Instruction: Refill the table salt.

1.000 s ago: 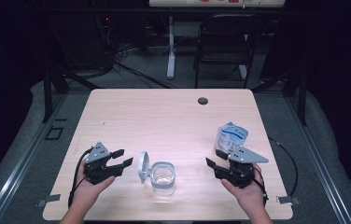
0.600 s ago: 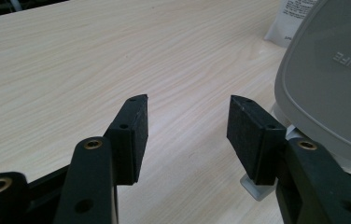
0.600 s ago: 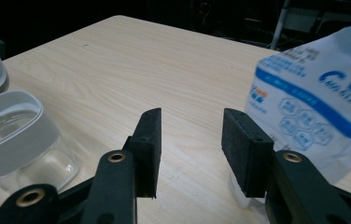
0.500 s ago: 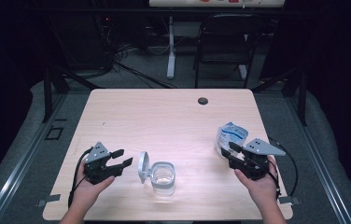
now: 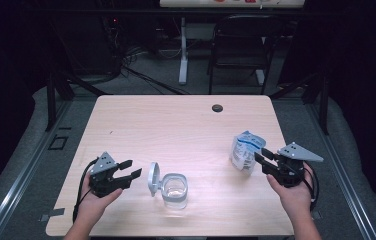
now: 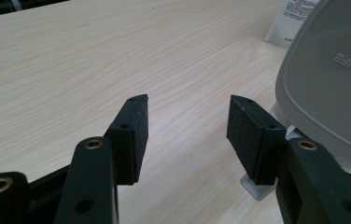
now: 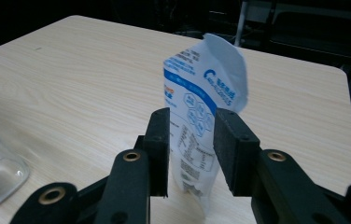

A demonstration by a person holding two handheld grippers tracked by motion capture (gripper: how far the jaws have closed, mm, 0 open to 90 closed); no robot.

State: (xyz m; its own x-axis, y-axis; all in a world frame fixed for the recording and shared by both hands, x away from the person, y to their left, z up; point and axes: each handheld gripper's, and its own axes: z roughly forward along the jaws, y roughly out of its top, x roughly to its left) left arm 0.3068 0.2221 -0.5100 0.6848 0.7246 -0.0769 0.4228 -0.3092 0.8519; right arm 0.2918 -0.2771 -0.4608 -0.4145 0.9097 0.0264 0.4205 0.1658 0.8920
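Blue-printed white pouch (image 7: 205, 116), lid (image 6: 332, 74) lettered "LIFE"

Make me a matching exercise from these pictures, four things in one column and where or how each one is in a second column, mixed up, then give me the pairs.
Things:
1. white and blue pouch
2. clear container
3. grey lid
4. left claw

Places or states:
A. flipped up at the container's left side
B. open, nothing between its jaws
C. standing upright between the right claw's jaws
D. on the table between the two hands, near the front edge

Pairs: 1-C, 2-D, 3-A, 4-B
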